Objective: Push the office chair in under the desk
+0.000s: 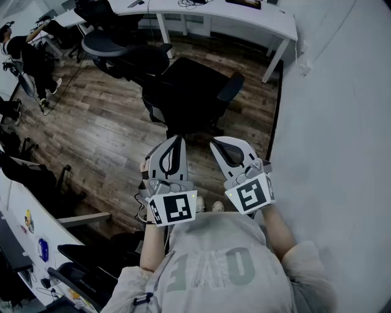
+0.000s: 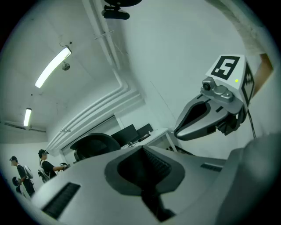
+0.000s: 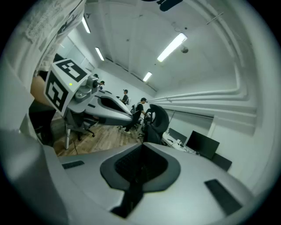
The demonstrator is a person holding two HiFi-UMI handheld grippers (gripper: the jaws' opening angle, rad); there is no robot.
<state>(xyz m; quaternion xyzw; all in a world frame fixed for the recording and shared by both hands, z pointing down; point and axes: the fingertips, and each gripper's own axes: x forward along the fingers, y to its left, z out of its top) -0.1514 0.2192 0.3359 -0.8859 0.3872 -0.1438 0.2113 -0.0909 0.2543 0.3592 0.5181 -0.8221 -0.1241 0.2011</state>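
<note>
While we are holding the left tongs (image 1: 178, 142) and the right tongs (image 1: 215, 147) side by side in front of our chest, both are sitting fully closed with nothing between their jaws. Just beyond their tips, and not touching them, the black office chair (image 1: 189, 92) is standing on the wooden floor (image 1: 104, 134), out in the open short of the white tabletop (image 1: 244, 15) rather than under it. Another dark chair (image 1: 122, 47) is standing to its left, and a pale wall (image 1: 342, 122) is running along our right.
</note>
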